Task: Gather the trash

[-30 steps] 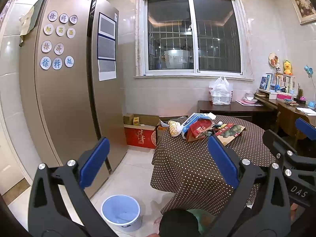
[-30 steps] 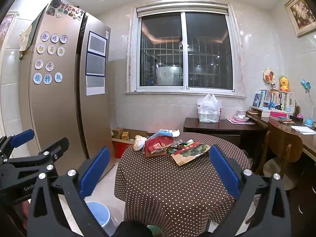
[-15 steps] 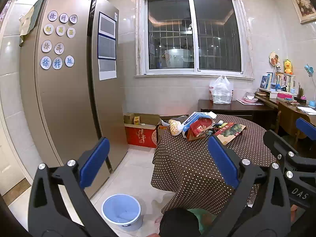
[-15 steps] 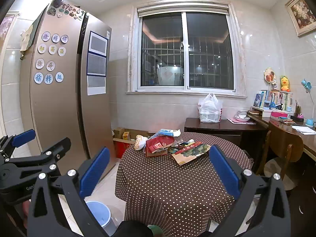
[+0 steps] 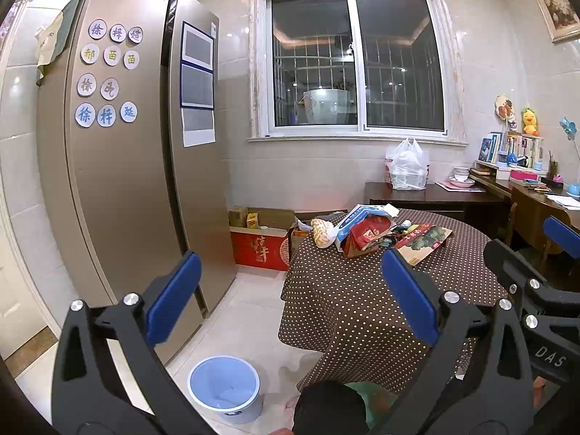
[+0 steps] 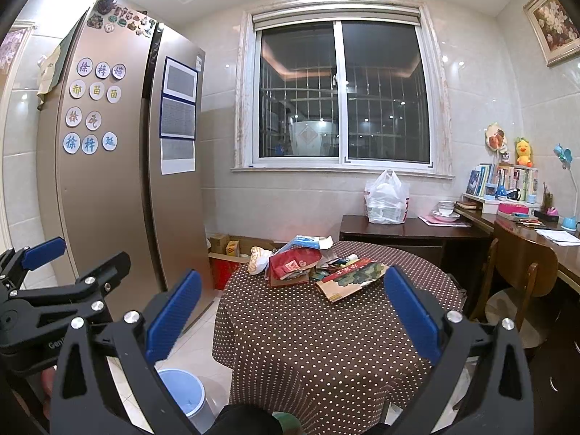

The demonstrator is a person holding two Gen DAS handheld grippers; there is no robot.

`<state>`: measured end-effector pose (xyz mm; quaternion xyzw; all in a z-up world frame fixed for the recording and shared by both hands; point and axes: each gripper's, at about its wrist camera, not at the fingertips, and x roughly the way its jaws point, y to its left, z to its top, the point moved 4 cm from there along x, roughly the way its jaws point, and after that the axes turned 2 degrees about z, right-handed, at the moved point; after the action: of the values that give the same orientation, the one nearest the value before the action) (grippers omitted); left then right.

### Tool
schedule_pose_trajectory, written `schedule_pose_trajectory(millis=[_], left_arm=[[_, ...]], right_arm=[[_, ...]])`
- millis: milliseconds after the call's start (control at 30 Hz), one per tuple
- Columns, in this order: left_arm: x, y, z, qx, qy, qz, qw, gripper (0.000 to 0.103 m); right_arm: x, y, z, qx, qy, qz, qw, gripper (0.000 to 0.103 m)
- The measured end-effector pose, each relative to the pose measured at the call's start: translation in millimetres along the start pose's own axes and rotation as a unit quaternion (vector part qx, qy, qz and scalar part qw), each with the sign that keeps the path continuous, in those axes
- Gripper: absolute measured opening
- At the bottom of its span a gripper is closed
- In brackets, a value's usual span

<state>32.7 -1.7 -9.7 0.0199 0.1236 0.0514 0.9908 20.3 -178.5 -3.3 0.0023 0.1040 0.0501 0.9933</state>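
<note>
A heap of trash (image 5: 366, 230) (image 6: 301, 261) lies at the far side of a round table (image 5: 348, 290) (image 6: 326, 330) with a brown dotted cloth: a red bag, a blue and white wrapper, a flat printed carton (image 6: 351, 277) and a pale bread-like bag (image 5: 322, 232). A light blue bin (image 5: 224, 388) (image 6: 183, 393) stands on the floor left of the table. My left gripper (image 5: 290, 297) is open and holds nothing, well short of the trash. My right gripper (image 6: 290, 315) is open too, also empty, hanging before the table's near edge.
A tall golden fridge (image 5: 127, 166) stands at the left. Cardboard boxes (image 5: 261, 239) sit on the floor under the window. A dark sideboard with a white plastic bag (image 6: 386, 199), a cluttered desk and a wooden chair (image 6: 518, 286) fill the right side.
Both views have crept slightly forward toward the table. Both grippers stay open and the trash has not moved.
</note>
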Motion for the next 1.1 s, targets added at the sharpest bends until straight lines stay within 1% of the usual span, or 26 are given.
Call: schedule_pose_trajectory(millis=[1100], left_arm=[[3.1, 0.5, -9.4, -0.004, 0.011, 0.003, 0.9999, 0.097]], right_arm=[[5.2, 1.0, -5.9, 0.002, 0.008, 0.004, 1.000, 0.099]])
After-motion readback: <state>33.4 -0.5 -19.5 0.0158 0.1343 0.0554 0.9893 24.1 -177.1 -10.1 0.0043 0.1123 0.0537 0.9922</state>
